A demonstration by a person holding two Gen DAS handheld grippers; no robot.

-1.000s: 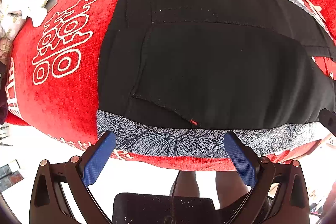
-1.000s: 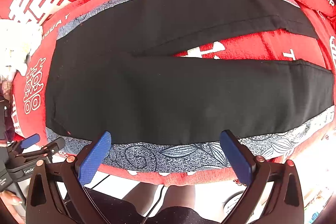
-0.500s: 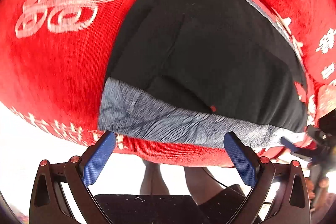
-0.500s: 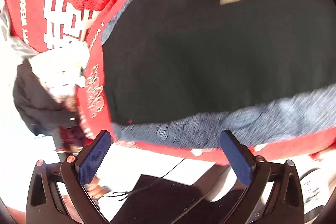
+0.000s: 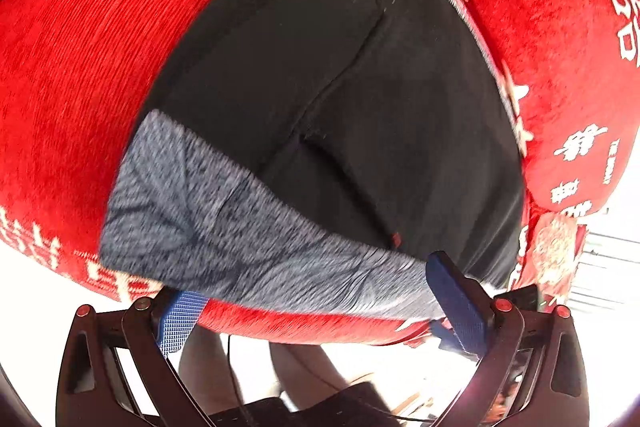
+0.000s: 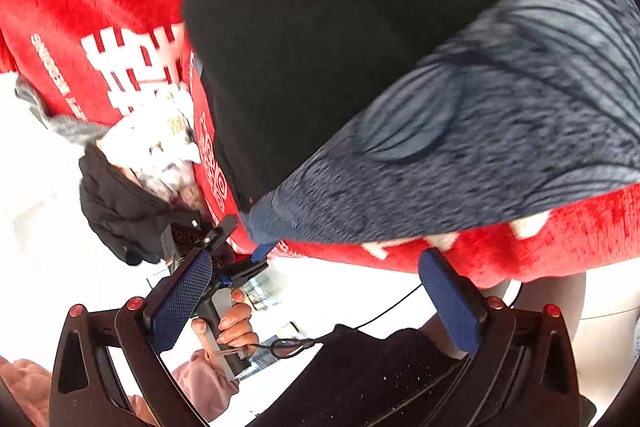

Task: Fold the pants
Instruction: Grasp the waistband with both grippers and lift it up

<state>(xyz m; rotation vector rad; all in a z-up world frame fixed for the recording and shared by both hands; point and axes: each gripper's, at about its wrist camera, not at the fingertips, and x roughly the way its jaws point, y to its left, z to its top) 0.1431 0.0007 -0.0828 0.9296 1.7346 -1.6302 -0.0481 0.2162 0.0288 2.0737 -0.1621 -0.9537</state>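
Observation:
Black pants [image 5: 360, 87] with a grey leaf-patterned side stripe [image 5: 240, 227] lie flat on a red plush cover [image 5: 80, 67]. My left gripper [image 5: 318, 311] is open at the cover's near edge, its fingers straddling the stripe's end by the waist corner; the left fingertip [image 5: 180, 319] is partly tucked under the edge. In the right wrist view the same pants [image 6: 340, 27] and stripe [image 6: 500, 127] fill the top. My right gripper [image 6: 316, 301] stands open just below the cover's edge with nothing between its fingers. The left gripper [image 6: 240, 255] shows there at the stripe's corner, held by a hand [image 6: 236, 327].
A white patterned cloth [image 6: 160, 143] and a dark garment [image 6: 116, 211] are bunched at the cover's left end. The red cover's edge [image 6: 520, 251] hangs over the front. A person's legs [image 5: 304, 367] stand close below it, with a thin cable [image 6: 384, 315] nearby.
Both grippers have swung in toward the near edge and the waist end of the pants, and both views have tilted. The stripe is much closer now. Both stay open.

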